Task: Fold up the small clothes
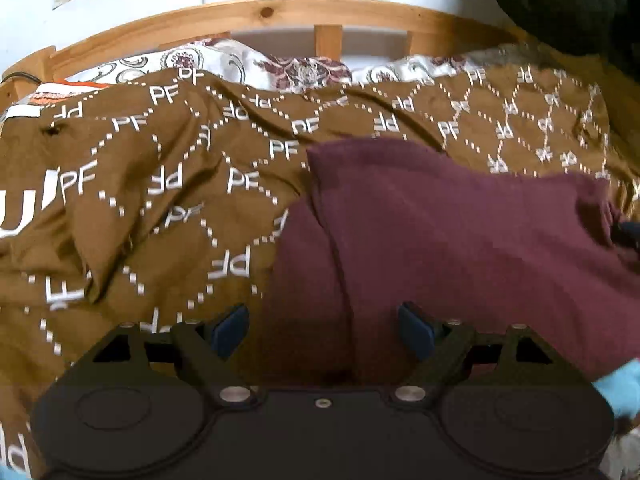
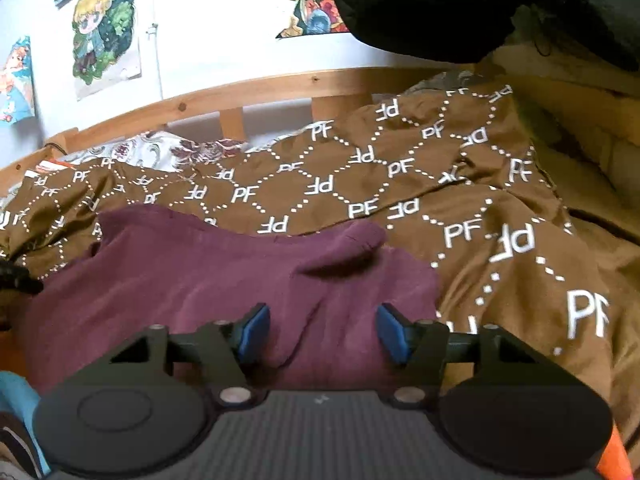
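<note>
Wooden bed rail behind blanket

- A brown bedspread printed with white "PF" letters and dotted diamond lines covers the bed, rumpled into folds.
- A white sheet with a maroon floral pattern shows beyond the bedspread's far edge.
- A pale wooden bed rail with short upright slats runs along the white wall.
- Cartoon posters hang on the wall above the rail.
- A black bulky shape fills the upper right corner; what it is cannot be told.
- A light blue cloth lies at the near edge.
- An orange-and-white item sits by the bed's left end.
</note>
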`<state>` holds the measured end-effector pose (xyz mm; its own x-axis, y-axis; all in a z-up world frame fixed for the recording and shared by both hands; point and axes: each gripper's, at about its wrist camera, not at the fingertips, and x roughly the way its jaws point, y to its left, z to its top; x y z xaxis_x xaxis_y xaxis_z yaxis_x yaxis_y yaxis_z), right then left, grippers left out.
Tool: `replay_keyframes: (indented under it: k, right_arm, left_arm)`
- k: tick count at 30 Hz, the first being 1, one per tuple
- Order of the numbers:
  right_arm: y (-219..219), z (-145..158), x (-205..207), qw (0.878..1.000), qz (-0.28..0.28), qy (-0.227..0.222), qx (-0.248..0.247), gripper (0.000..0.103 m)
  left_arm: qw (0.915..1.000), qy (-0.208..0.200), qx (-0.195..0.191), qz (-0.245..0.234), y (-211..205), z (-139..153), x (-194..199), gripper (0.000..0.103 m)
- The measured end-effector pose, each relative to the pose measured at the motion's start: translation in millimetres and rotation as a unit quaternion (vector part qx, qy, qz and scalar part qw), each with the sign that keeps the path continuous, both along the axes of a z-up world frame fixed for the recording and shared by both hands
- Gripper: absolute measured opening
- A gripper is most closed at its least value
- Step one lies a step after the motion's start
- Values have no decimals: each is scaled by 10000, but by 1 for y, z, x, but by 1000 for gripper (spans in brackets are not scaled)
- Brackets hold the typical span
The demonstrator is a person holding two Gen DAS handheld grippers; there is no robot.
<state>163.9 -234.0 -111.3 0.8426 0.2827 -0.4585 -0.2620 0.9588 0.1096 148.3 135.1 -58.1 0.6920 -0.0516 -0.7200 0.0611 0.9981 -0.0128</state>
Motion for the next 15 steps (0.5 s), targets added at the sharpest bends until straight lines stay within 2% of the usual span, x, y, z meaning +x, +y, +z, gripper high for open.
replay_keyframes:
  k: [1,3,4,6,7,10,15]
  right_arm:
    - [1,-2,2,10000,25,59,-1,49]
    - [2,-8,6,9997,82,229,61,31]
    - [2,-11,7,9995,102,291,90,28]
    - [3,-14,6,9995,-1,310,82,14]
    - [1,-16,6,9994,-35,319,142,12]
    - [-8,-12,-1,9983,-309,240,429,10]
    - [-32,3,-23,9936,-600,293,907,10]
  left_arm:
    - [10000,18,7,18,0,-2,-1,81]
    - [9999,55,-141,28,1,-2,-1,72]
    - [9998,58,-204,30,2,-1,-1,65]
    - [9997,67,-217,23,-1,1,2,50]
    - [9998,69,-193,-2,-3,2,3,42]
    - [9999,130,-69,-62,-12,1,6,35]
    - [9998,205,49,-31,-21,-3,8,34]
